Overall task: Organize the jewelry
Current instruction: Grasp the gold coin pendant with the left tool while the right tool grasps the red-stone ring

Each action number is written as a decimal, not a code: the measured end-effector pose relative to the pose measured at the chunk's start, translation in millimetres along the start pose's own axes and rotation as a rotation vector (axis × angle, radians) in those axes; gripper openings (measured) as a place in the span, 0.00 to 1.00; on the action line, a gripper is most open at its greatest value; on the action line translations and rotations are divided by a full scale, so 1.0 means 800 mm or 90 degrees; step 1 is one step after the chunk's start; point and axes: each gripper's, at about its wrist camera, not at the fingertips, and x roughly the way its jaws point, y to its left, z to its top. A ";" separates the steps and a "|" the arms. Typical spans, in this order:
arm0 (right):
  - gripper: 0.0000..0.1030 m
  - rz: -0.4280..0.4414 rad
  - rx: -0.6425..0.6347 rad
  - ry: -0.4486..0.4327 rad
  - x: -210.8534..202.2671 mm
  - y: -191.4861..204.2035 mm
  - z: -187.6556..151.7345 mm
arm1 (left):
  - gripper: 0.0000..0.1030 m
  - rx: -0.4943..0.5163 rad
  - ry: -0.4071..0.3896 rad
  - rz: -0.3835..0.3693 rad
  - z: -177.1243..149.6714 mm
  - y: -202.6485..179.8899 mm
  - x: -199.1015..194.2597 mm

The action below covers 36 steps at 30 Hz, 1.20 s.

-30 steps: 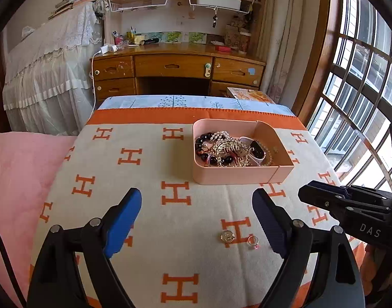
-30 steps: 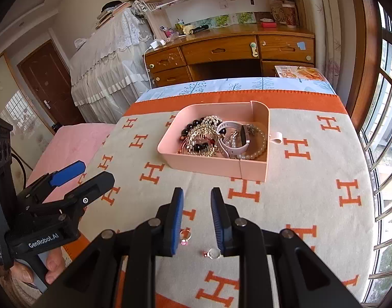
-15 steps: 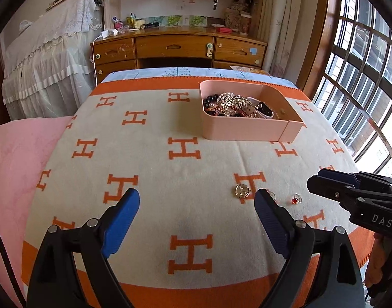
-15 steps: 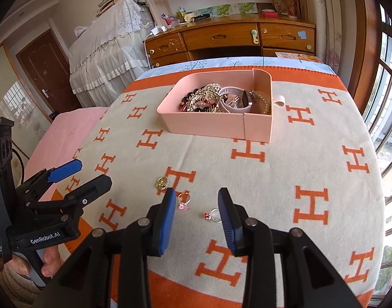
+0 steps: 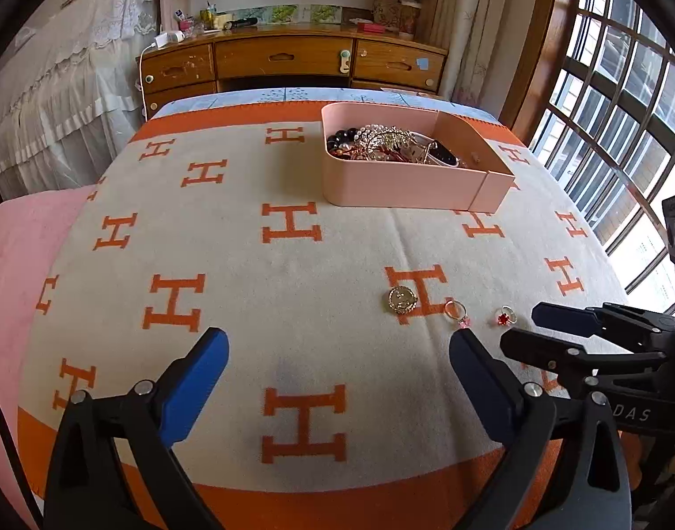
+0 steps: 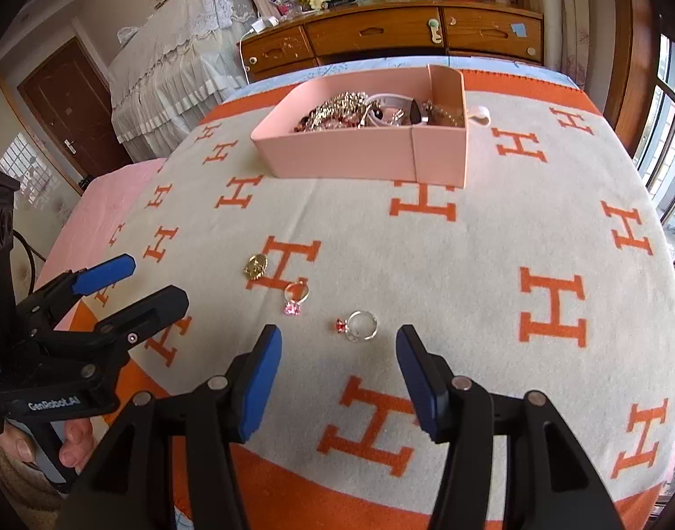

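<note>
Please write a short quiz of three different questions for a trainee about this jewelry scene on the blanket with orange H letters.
1. True or false: the silver ring with a red stone already lies inside the pink rectangular plastic tray.
2. How many loose pieces lie on the cream blanket with orange H letters outside the tray?
3. Which piece lies nearest in front of the right gripper? A) the round gold pendant B) the gold ring with a pink stone C) the ring with the red stone

Key:
1. False; it lies on the blanket.
2. Three.
3. C; the jaws have just been opening and hold nothing.
</note>
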 end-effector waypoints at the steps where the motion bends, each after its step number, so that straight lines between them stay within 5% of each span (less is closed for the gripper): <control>1: 0.54 -0.001 0.001 0.008 0.004 -0.001 -0.002 | 0.97 0.001 0.001 0.000 0.000 -0.001 0.000; 7: 0.69 -0.015 -0.032 -0.010 0.006 0.009 -0.008 | 0.97 0.000 0.001 0.002 -0.001 0.000 0.002; 19: 0.68 -0.066 -0.110 -0.041 0.022 0.029 0.001 | 0.97 0.002 -0.003 0.007 0.001 0.002 0.014; 29: 0.34 -0.088 -0.146 -0.064 0.015 0.022 -0.007 | 0.97 0.019 0.002 -0.004 0.002 -0.004 0.023; 36: 0.21 -0.096 -0.168 -0.078 0.014 0.027 -0.011 | 0.97 0.022 0.006 -0.002 0.005 -0.010 0.042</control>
